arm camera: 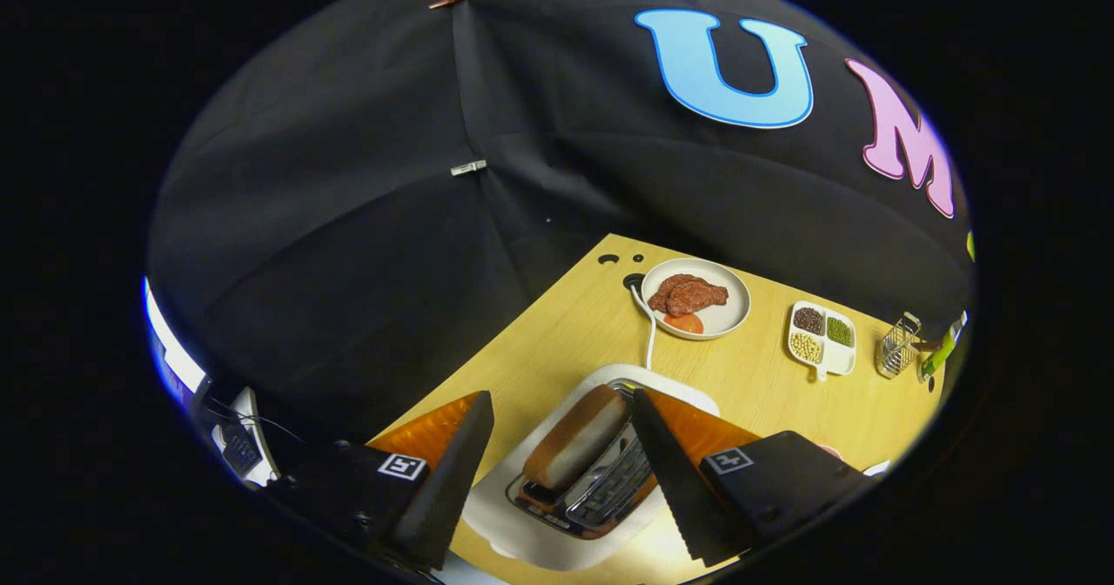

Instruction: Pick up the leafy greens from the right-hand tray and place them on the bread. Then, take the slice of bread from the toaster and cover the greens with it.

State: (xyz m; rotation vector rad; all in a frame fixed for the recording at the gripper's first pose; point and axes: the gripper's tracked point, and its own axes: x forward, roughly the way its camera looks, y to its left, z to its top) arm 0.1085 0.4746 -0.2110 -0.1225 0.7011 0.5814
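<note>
A slice of bread (576, 436) stands in the left slot of the white toaster (557, 515), its browned top edge sticking out. My gripper (557, 467) hangs open above the toaster, one finger on each side of the slice and not touching it. The toaster's second slot (614, 480) shows bare wire guides.
Beyond the toaster, a round plate (727, 315) holds pieces of meat (687, 293) and a tomato slice (685, 323). A white cord (648, 328) runs from the toaster toward a hole in the wooden table (766, 385). Farther right sit a divided dish of beans (822, 337) and a wire holder (896, 346).
</note>
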